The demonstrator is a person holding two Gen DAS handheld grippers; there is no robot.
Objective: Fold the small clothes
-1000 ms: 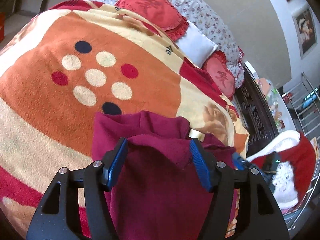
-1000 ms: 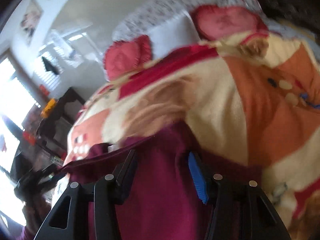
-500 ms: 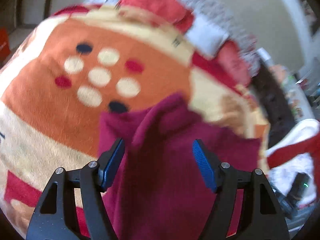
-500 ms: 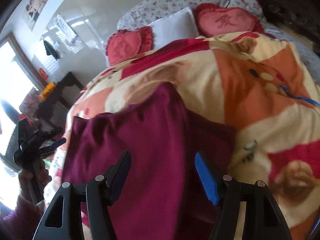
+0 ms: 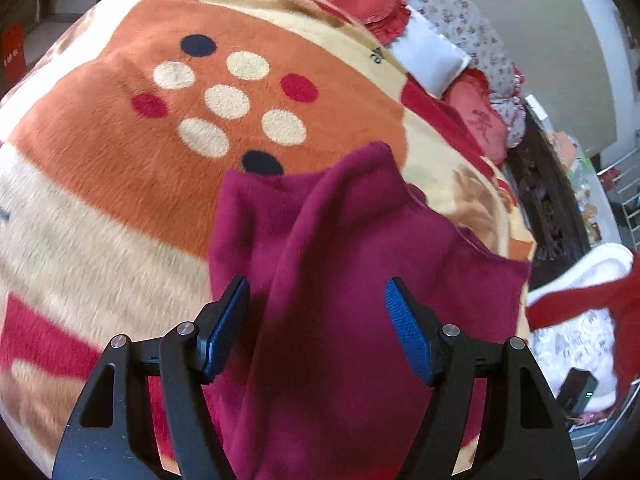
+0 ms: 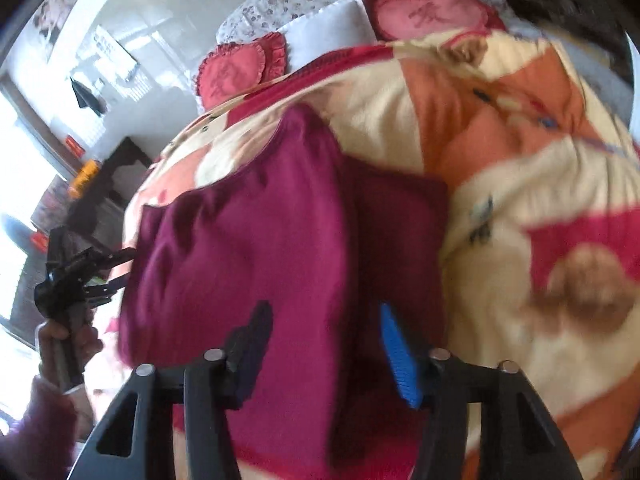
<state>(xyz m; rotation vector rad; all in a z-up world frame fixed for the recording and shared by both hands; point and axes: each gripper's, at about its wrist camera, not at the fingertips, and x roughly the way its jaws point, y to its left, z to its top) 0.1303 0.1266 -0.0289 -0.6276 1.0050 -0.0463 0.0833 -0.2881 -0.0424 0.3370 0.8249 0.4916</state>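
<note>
The maroon garment lies folded on the blanket. Left gripper stands open over it. Right gripper, jaws just narrowing, grips nothing. Only the right view shows a hand near the bed's edge.

The garment in the near middle is a plain deep maroon, with no print on it. Under it the blanket is fleecy orange and cream with bright red bands; its orange field carries a cluster of cream, red and navy dots. On its right part are brown bear-like figures on red and cream. At the far end lie red heart-shaped cushions with darker red characters, a plain white pillow, and a white cover sprigged with small reddish flowers. Each gripper is black with blue pads.
</note>
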